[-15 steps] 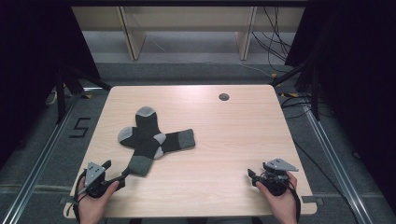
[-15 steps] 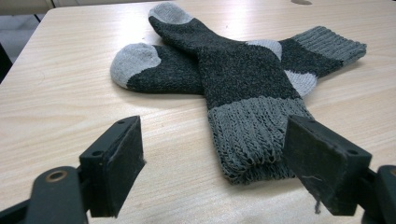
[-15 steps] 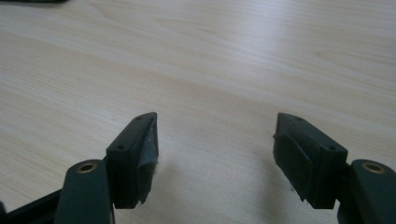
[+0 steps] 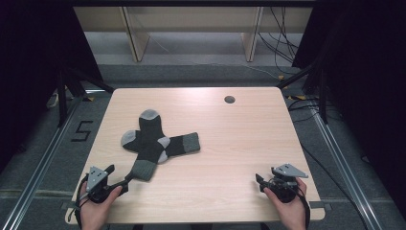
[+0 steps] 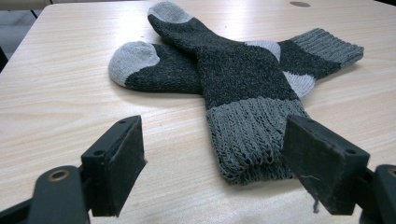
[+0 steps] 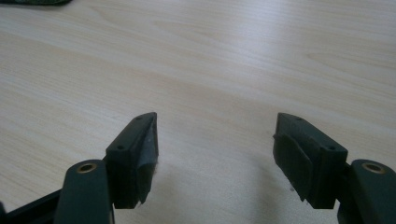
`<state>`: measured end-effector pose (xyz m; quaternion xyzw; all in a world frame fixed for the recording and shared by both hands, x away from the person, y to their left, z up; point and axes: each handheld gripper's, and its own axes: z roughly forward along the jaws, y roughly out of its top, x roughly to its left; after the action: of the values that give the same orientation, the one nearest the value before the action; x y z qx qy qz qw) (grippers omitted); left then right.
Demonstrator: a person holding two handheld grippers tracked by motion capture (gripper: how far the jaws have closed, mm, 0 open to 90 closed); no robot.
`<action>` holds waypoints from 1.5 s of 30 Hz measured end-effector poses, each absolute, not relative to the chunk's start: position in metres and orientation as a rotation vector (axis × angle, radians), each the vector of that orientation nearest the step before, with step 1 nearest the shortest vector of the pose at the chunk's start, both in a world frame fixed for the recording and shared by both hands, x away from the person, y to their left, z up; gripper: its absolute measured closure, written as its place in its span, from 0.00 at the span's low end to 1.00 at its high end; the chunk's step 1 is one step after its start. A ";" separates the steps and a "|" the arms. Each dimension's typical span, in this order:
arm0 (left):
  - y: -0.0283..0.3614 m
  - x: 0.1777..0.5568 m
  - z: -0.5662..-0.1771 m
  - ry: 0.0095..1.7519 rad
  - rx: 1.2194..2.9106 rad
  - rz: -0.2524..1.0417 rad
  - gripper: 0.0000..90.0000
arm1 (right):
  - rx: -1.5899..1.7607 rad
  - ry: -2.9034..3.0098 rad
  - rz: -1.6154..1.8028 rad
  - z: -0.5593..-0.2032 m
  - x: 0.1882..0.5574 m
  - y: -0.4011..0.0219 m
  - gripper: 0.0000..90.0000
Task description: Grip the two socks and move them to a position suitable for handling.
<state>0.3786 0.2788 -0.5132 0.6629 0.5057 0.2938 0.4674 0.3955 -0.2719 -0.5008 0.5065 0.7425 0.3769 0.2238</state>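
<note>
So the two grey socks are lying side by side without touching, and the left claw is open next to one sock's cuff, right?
Not quite. The two socks are crossed, one lying over the other, not side by side and apart. The high view shows it. The rest holds: the left claw is open, next to the upper sock's ribbed cuff.

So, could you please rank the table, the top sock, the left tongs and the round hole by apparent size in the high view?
1. Table, by far the largest.
2. Top sock.
3. Left tongs, nearer the camera, so their true size against the sock stays unsure.
4. Round hole, the smallest.
</note>
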 end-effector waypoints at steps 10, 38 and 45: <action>0.277 0.381 -0.506 1.219 1.626 0.713 0.21 | 1.431 2.015 1.069 -0.500 0.394 -0.270 0.36; 0.182 0.482 -0.501 0.907 2.139 0.612 0.28 | 1.391 2.039 1.037 -0.494 0.394 -0.267 0.35; 0.183 0.486 -0.505 0.934 2.150 0.613 0.41 | 1.382 2.050 1.058 -0.495 0.395 -0.266 0.35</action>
<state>0.4861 0.1826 -0.5053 0.8308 0.3607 0.2368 0.3515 0.3954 -0.2656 -0.4949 0.5009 0.7429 0.3832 0.2242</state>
